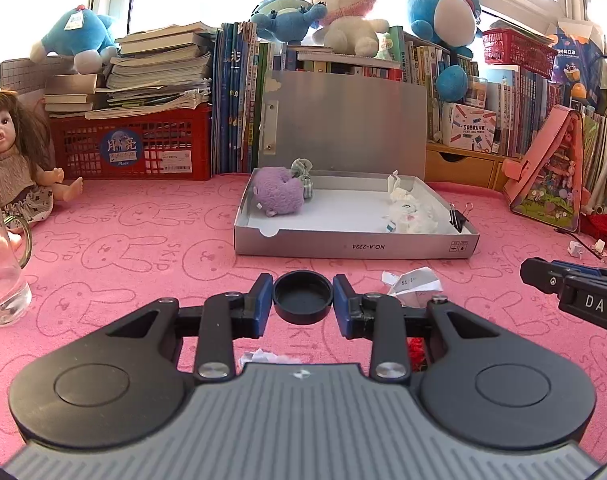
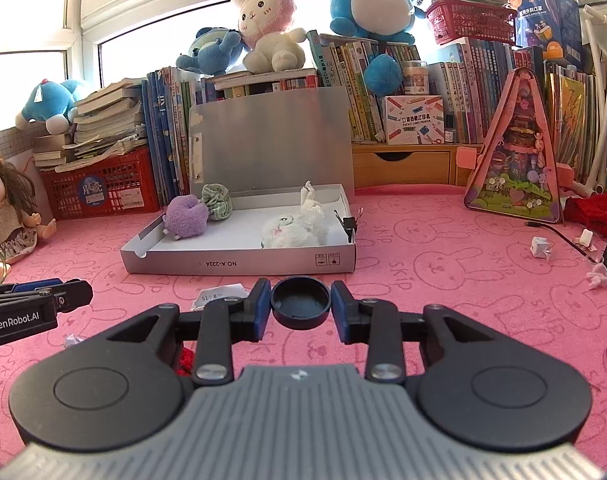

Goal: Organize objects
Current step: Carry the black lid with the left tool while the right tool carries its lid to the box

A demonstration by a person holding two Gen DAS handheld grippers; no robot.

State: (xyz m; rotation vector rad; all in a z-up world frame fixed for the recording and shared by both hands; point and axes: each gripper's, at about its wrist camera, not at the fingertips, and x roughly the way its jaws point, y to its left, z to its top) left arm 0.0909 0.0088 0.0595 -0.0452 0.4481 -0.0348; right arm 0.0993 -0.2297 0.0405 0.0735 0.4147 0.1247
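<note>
Both tools, left tool (image 1: 302, 298) and right tool (image 2: 300, 301), are each clamped on a black cap (image 1: 302, 296) above the pink tabletop (image 1: 143, 248), with the open grey box (image 1: 355, 246) dead ahead, slightly nearer the right.

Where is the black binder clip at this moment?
The black binder clip sits on the right wall of the open silver box, beside the white plush toy; both views show it.

Open box (image 1: 355, 246) before the books (image 1: 235, 92); plush toys (image 1: 279, 196) and binder clip (image 1: 459, 216) inside.
</note>
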